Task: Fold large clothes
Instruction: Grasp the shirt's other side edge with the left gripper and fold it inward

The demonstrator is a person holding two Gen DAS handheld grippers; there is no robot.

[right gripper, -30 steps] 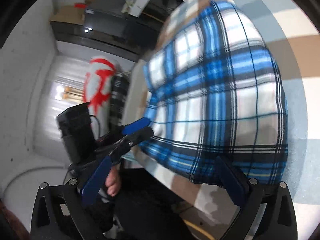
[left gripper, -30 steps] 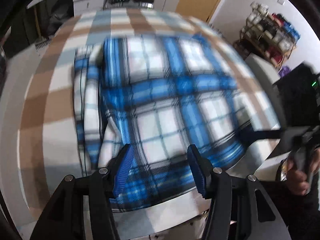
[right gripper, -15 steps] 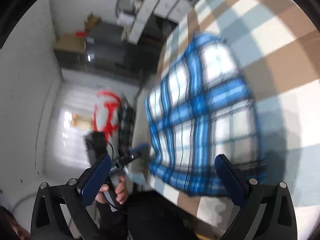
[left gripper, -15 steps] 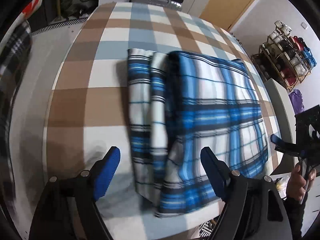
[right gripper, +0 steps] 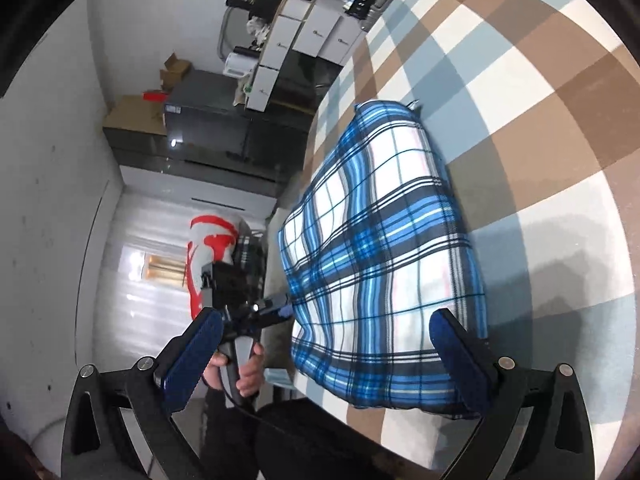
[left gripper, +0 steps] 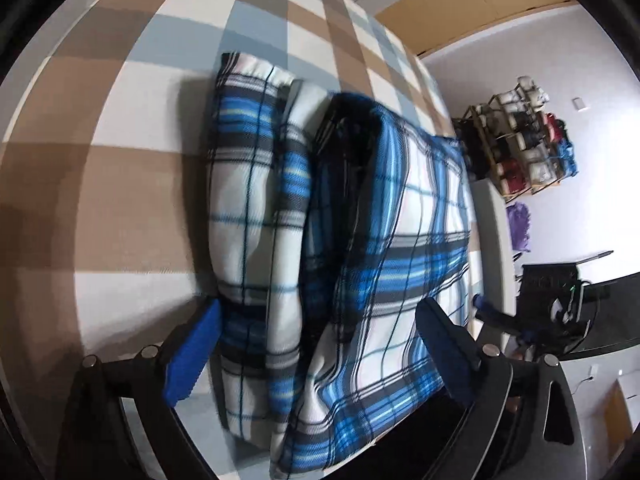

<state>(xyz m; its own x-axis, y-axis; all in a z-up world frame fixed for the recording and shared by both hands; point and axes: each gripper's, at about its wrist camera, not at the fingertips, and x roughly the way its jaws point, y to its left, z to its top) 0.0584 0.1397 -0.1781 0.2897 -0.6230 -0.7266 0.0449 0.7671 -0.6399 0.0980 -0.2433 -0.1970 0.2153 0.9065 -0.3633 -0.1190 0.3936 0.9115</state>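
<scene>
A folded blue, white and black plaid garment (left gripper: 360, 240) lies on the brown, white and grey-blue checked bedcover (left gripper: 120, 200), near its front edge. My left gripper (left gripper: 318, 336) hovers over the garment's near end. Its jaws are opening; the cloth lies below and between the blue pads (left gripper: 196, 344), which do not press on it. In the right wrist view the same garment (right gripper: 380, 248) lies ahead. My right gripper (right gripper: 326, 356) stands open at its near right corner, holding nothing. A hand (right gripper: 240, 368) holds the left gripper (right gripper: 276, 306) at the bed's edge.
A rack of shoes (left gripper: 520, 140) and a purple bag (left gripper: 518, 226) stand by the wall right of the bed. White boxes (right gripper: 304, 32) and a dark cabinet (right gripper: 208, 132) lie beyond the bed's far end. The person's dark clothing (right gripper: 304, 432) is at the front edge.
The left jaws have spread wide, and that gripper has swung left over the garment's folded left edge. The right gripper has drawn back from the garment and stayed open.
</scene>
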